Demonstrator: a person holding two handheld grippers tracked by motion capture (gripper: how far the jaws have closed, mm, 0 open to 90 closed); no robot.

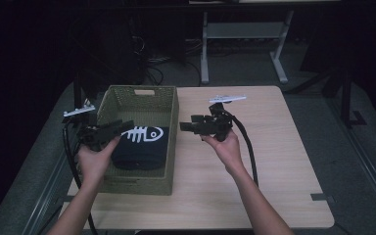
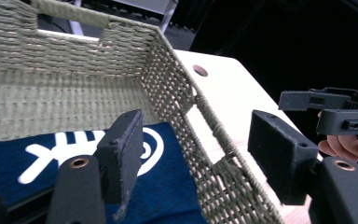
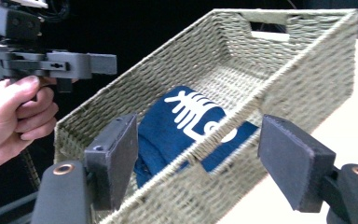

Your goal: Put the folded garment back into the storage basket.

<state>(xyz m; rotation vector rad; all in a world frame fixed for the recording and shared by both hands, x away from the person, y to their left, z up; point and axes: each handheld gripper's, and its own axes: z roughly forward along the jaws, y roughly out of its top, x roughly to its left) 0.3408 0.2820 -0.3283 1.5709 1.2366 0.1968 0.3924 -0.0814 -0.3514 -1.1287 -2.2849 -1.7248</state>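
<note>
High view: woven green basket [image 1: 170, 105] on the left part of a light wooden table [image 1: 274, 161], with a folded dark blue cloth [image 1: 142, 147] bearing a white fish-bone print lying flat on its bottom, toward the near end. Left gripper [image 1: 122, 128] held in the left hand [image 1: 94, 159] over the basket's left wall, jaws pointing inward above the cloth, spread apart, nothing between them, not touching the cloth. Right gripper [image 1: 185, 126] held in the right hand [image 1: 226, 147] just outside the basket's right wall, jaws aimed at the basket, also spread and empty. Left gripper view: cloth [image 2: 168, 186] below and behind the left pad, basket wall [image 2: 186, 107] running between the two jaws, the other gripper seen well apart at the right edge. Right gripper view: basket's near wall [image 3: 200, 182] between the open jaws, cloth [image 3: 177, 126] inside beyond it, apart from both pads; far gripper with its hand at the upper left.
</note>
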